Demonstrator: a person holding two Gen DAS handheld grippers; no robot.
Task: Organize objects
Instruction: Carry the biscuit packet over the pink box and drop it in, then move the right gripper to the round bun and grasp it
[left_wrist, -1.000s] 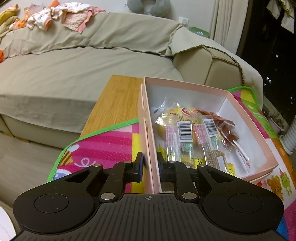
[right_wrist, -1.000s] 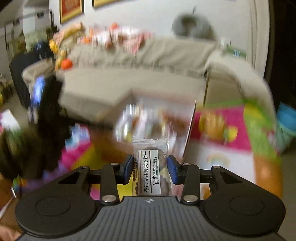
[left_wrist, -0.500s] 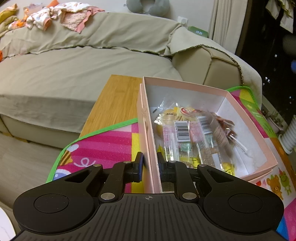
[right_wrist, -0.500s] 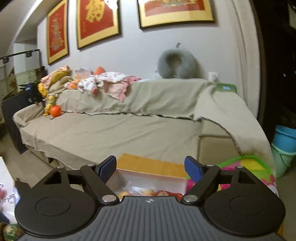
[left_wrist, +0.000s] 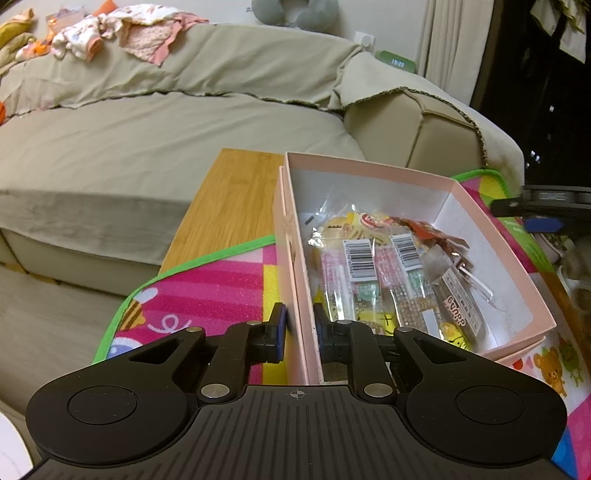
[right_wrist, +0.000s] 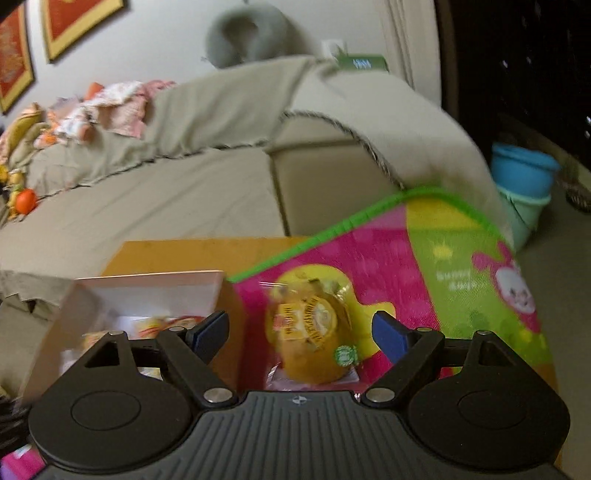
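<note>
Beige sofa cushions (left_wrist: 155, 147) fill the far background of the left wrist view, with a wooden table (left_wrist: 229, 206) and a bright play mat (left_wrist: 207, 291) nearer. On the mat a pink box (left_wrist: 373, 173) is seen, filled with wrapped snacks (left_wrist: 391, 280). The box's left wall is clamped between the nearly closed fingers of the left gripper (left_wrist: 298, 328). At the far right edge, part of the right gripper (left_wrist: 543, 218) is visible.

In the right wrist view, which is blurred, the right gripper (right_wrist: 300, 330) is held wide open with nothing gripped. Between its fingers, on the mat (right_wrist: 424, 266), a yellow wrapped snack (right_wrist: 314, 332) is seen, just right of the box (right_wrist: 147, 284).
</note>
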